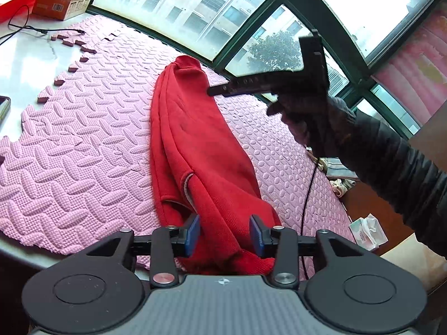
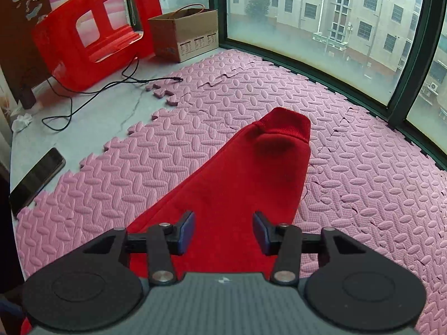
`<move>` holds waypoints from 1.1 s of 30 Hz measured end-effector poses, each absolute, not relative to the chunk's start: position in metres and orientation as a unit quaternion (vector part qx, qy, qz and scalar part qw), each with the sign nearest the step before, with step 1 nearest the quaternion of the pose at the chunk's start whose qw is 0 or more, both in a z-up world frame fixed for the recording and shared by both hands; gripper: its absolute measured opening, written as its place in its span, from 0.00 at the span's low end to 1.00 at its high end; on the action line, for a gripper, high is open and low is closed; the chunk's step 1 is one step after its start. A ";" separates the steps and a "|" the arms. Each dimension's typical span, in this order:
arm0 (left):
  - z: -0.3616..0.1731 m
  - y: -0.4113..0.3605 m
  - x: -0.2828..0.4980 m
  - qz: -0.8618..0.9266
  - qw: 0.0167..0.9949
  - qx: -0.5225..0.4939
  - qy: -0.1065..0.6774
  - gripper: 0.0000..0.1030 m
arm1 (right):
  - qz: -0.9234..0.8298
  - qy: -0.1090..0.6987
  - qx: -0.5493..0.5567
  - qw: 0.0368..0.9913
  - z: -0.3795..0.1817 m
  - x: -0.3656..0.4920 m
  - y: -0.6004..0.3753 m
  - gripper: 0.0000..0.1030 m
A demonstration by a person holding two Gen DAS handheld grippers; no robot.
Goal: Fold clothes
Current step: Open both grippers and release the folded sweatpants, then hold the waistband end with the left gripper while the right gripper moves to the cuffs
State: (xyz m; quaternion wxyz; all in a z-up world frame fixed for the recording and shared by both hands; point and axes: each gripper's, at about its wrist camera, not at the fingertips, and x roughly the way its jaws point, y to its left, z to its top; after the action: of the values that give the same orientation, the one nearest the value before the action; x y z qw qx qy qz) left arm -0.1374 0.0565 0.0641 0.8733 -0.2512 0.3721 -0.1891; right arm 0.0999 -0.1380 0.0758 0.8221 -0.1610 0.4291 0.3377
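Observation:
A red garment [image 1: 195,139] lies in a long, bunched strip on the pink foam mat [image 1: 69,167]. Its ribbed hem end [image 2: 282,122] points toward the window. My left gripper [image 1: 225,234] is open at the near end of the garment, with a raised fold of red cloth between its blue pads [image 1: 194,233] but not pinched. My right gripper [image 2: 223,231] is open just above the wide part of the garment [image 2: 223,189], holding nothing. In the left wrist view the right gripper [image 1: 223,90] hovers over the far end of the garment, held by a hand in a dark sleeve [image 1: 391,153].
A cardboard box [image 2: 184,33] and a red plastic stool [image 2: 92,39] stand at the back left. A black cable [image 2: 111,86] and a phone [image 2: 36,178] lie on bare white floor. Windows [image 2: 307,14] border the mat. A tissue packet [image 1: 367,231] and other cloth [image 1: 339,173] lie at right.

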 end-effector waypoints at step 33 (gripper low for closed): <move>0.036 0.046 -0.019 -0.143 0.869 -0.159 0.447 0.16 | 0.432 0.417 0.055 0.798 0.036 0.046 -0.261 0.85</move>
State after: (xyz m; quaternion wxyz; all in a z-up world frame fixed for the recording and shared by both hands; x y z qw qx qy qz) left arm -0.0194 0.0455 0.0360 0.8686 -0.1594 0.4468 -0.1430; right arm 0.0464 -0.2609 0.0357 0.7977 0.0552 0.4172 0.4319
